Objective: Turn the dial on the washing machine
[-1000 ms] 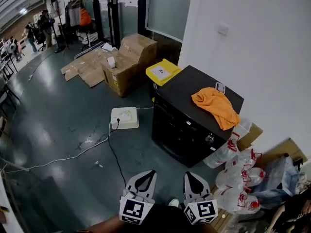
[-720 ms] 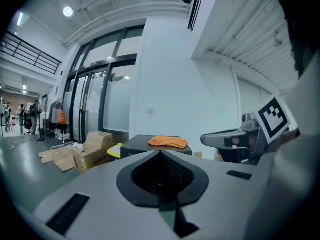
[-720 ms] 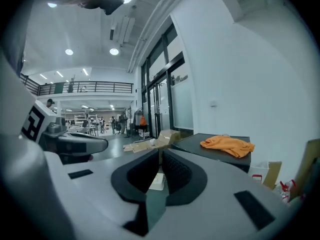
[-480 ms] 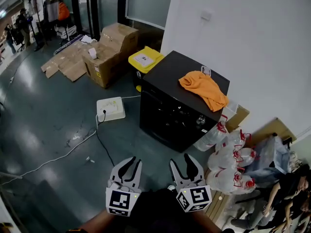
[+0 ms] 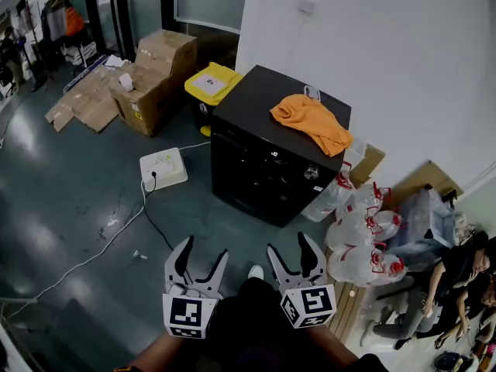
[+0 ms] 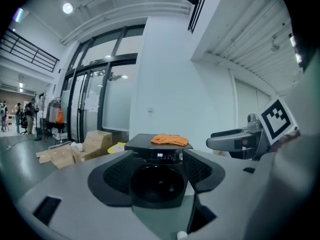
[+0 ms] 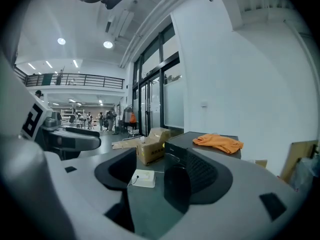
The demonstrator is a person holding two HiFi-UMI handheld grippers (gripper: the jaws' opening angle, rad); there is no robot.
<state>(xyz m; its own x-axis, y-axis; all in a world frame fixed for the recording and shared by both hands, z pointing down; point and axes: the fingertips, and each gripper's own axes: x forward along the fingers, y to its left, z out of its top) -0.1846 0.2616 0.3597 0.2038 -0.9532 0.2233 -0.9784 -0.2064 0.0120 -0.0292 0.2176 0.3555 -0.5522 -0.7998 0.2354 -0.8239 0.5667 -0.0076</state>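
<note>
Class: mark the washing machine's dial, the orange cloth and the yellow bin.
dial (image 5: 311, 173), head view, the round knob's face.
orange cloth (image 5: 310, 122), head view, middle of the crumpled fabric.
yellow bin (image 5: 209, 84), head view, its lid.

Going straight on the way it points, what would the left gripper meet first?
Probably the front of the washing machine, some way ahead; depth is unclear. The left gripper has just been opening its fingers and holds nothing.

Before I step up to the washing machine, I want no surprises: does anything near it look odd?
An orange cloth lies crumpled on top of the washing machine. A cable trails across the floor from the white box beside it, a trip risk.
</note>
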